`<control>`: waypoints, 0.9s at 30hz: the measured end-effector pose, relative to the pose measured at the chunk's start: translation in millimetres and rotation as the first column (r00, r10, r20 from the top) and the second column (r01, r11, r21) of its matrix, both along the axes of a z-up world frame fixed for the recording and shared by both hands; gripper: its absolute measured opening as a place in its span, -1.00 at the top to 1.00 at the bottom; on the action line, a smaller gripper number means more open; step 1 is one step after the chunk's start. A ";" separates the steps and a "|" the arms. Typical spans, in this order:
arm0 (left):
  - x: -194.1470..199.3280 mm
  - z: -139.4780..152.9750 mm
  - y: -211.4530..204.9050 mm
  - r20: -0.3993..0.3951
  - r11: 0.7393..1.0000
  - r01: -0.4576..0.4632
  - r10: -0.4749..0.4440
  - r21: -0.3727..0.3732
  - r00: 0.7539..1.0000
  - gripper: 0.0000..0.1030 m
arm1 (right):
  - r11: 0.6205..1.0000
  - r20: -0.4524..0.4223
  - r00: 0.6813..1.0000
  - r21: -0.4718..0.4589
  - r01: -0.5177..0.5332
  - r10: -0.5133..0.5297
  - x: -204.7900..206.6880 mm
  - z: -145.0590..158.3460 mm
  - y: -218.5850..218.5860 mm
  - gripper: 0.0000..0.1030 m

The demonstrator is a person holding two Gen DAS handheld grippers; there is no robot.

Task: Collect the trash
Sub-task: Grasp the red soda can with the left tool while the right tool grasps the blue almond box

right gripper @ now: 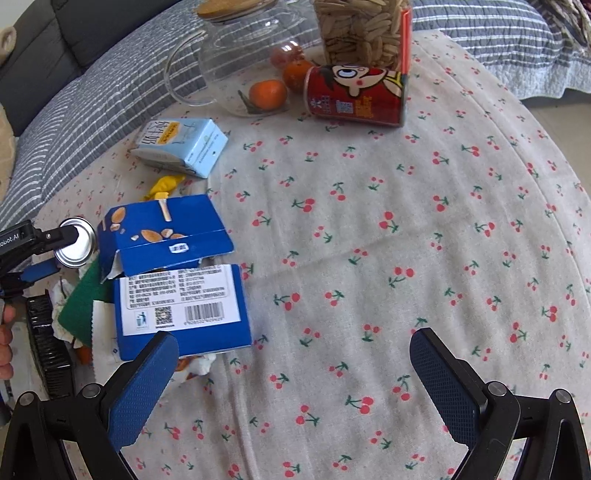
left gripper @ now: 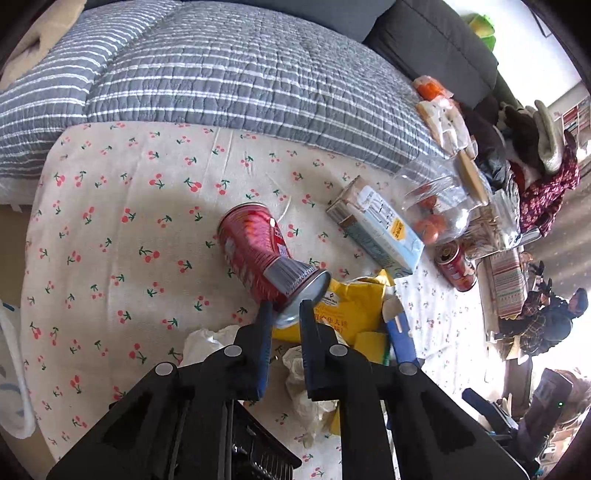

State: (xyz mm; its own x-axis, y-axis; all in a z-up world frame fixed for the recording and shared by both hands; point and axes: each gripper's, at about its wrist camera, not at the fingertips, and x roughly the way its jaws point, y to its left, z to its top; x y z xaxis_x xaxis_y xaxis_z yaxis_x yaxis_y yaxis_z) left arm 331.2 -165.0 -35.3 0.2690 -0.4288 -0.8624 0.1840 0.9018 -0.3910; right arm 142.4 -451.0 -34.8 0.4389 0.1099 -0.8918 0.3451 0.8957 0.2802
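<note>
A crushed red can (left gripper: pixel 255 251) lies tilted over the cherry-print tablecloth (left gripper: pixel 110 240), and my left gripper (left gripper: pixel 285 310) is shut on its silver end. The right wrist view shows that same silver can end (right gripper: pixel 75 242) at the far left, pinched by the left gripper (right gripper: pixel 55 243). My right gripper (right gripper: pixel 293 341) stands wide open above bare cloth, its left finger (right gripper: pixel 147 387) close to a flattened blue box (right gripper: pixel 177 295). A second red can (right gripper: pixel 356 96) lies on its side farther back. A pale blue milk carton (right gripper: pixel 184 146) also lies on the cloth.
A yellow wrapper (left gripper: pixel 351 306) and crumpled tissues (left gripper: pixel 303 384) lie beneath the left gripper, beside a black basket (right gripper: pixel 48 343). A glass jug (right gripper: pixel 236 55), oranges (right gripper: pixel 267 94) and a seed jar (right gripper: pixel 362 33) stand at the back. A striped quilt (left gripper: pixel 221 74) covers the sofa.
</note>
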 end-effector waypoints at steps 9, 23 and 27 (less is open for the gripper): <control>-5.6 2.5 16.1 0.007 0.987 0.067 -0.068 0.147 0.998 -0.49 | 0.991 -0.014 0.997 0.107 -0.077 0.078 23.9 -17.3 42.3 -1.00; 43.7 -32.4 -15.4 -0.052 0.967 0.112 -0.103 0.229 0.993 -0.49 | 0.992 -0.084 0.993 0.106 -0.068 0.077 53.8 -46.1 47.2 -1.00; 59.4 -46.4 -28.6 -0.055 0.962 0.111 -0.100 0.250 0.993 -0.49 | 0.988 -0.106 0.991 0.137 -0.073 0.088 59.4 -56.8 45.0 -1.00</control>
